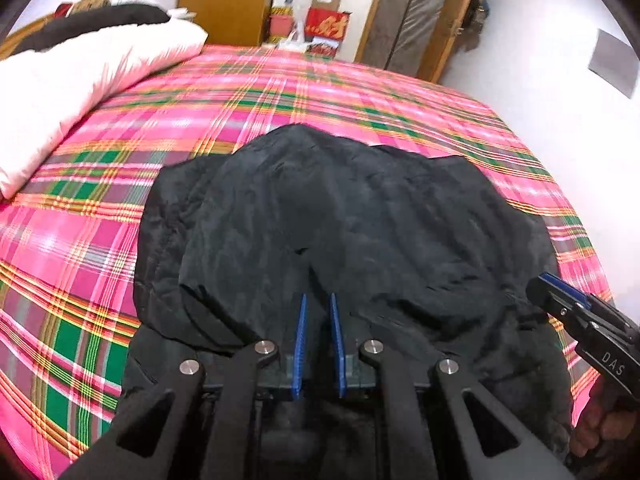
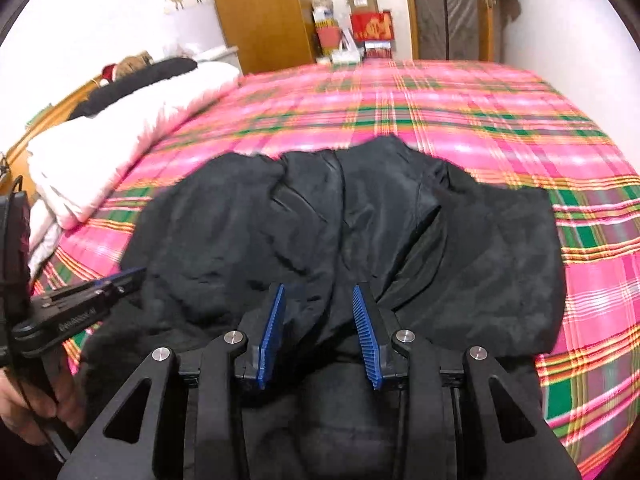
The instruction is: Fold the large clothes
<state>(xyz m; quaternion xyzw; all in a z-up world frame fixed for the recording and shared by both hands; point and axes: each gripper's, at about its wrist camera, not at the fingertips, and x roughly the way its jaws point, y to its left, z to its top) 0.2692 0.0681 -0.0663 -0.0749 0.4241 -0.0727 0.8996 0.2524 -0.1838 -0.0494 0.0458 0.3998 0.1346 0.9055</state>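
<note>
- jaws of the left gripper (image 1: 319, 300) stand with only a narrow gap between the blue ribbed pads, and black cloth shows in that gap; whether the pads actually pinch it cannot be told.
- jaws of the right gripper (image 2: 319, 290) stand clearly apart, the blue pads splayed with a fold of black cloth rising between them, not clamped.
- each tool shows in the other's view: the right gripper comes in at the near right edge of the left wrist view, its tip at the coat's right edge, and the left gripper comes in at the near left edge of the right wrist view, its tip at the coat's left edge.
- a hand (image 2: 24, 408) wraps the left gripper's handle at the near left corner of the right wrist view.
- the large black coat (image 1: 344, 220) lies spread and rumpled on the near part of the bed, its near edge running under both grippers, its far edge rising to a rounded peak toward the middle of the bed.
- in the right wrist view a shinier lining panel (image 2: 376, 200) shows down the coat's middle, with duller cloth on either side.
- the pink plaid bedspread (image 1: 360, 92) covers the bed all around the coat, with green and yellow stripes.
- on the far left a white quilt (image 1: 80, 76) lies bunched along the bed's edge, with a dark garment (image 1: 104, 20) on top of it.
- beyond the bed stand a wooden wardrobe (image 2: 264, 12), a red box (image 2: 372, 26) with gold lettering among stacked cartons, and a wooden-framed door (image 2: 448, 8) on the far right.
</note>
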